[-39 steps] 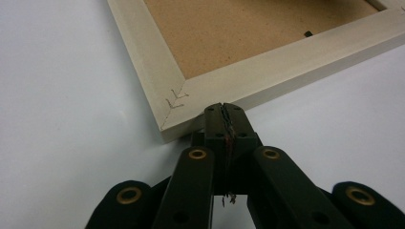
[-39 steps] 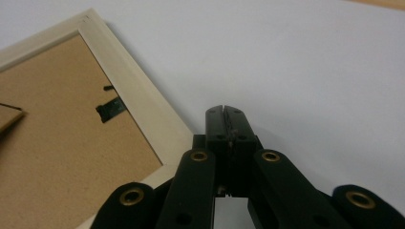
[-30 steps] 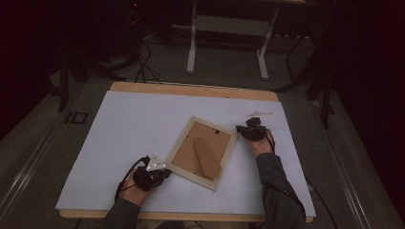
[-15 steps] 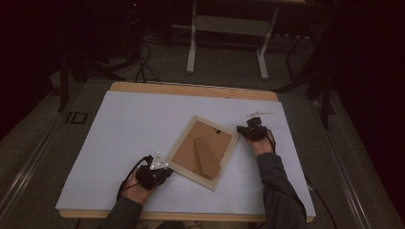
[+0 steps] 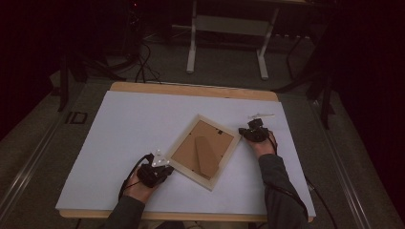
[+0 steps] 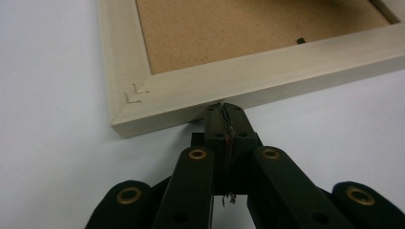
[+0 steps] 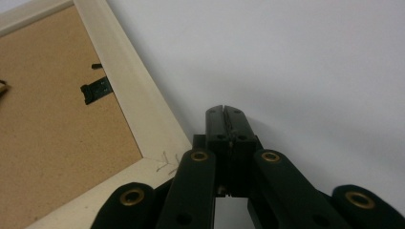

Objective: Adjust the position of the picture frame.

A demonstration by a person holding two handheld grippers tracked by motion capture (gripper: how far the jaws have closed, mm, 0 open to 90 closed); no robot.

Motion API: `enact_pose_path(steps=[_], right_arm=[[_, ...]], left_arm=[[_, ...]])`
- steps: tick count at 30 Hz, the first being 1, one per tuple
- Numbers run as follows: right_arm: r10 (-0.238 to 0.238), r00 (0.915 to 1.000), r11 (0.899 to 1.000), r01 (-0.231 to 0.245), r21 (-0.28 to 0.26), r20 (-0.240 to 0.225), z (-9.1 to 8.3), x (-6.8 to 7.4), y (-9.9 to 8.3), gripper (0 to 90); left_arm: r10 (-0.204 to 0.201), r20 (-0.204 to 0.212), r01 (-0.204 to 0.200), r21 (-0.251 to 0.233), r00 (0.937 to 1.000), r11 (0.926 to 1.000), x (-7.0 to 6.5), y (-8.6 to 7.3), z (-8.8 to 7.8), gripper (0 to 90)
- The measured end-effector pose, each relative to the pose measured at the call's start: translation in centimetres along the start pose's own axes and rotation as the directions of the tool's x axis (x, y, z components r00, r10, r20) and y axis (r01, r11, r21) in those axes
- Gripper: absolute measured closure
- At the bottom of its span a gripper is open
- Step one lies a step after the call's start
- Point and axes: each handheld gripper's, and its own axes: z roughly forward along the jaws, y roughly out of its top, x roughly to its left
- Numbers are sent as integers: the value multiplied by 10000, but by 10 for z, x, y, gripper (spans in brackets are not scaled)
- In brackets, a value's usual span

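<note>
A pale wooden picture frame (image 5: 205, 151) lies face down on the white table cover (image 5: 133, 124), its brown backing board (image 5: 203, 148) and stand flap up. My left gripper (image 5: 162, 168) rests shut at the frame's near-left corner; in the left gripper view its closed tips (image 6: 225, 110) touch the frame's outer edge (image 6: 248, 86). My right gripper (image 5: 247, 132) sits shut beside the frame's right corner; in the right gripper view its tips (image 7: 225, 114) lie on the white surface just off the frame rail (image 7: 138, 109). Nothing is held between either pair of jaws.
A small white stick-like item (image 5: 260, 116) lies on the cover behind the right gripper. The table's wooden edge (image 5: 191, 89) shows at the back. Beyond it stand a white metal stand (image 5: 227, 43) and cables on the dark floor.
</note>
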Motion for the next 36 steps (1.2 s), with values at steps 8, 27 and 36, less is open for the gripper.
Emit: enact_pose_path(steps=[8, 27, 36], right_arm=[[28, 9997, 10000, -29, -54, -262, -2, 2, -6, 900], [-279, 9983, 9995, 285, 116, -508, -6, 8, -11, 900], [-529, 9975, 9984, 537, 164, -479, -10, 10, -14, 900]], left_arm=[[-207, -75, 207, 10, 9998, 9998, 3, 6, 5, 900], [-904, -183, 902, -88, 9957, 9959, 19, 11, 10, 900], [-891, -578, 907, 256, 9943, 9955, 26, 19, 14, 900]])
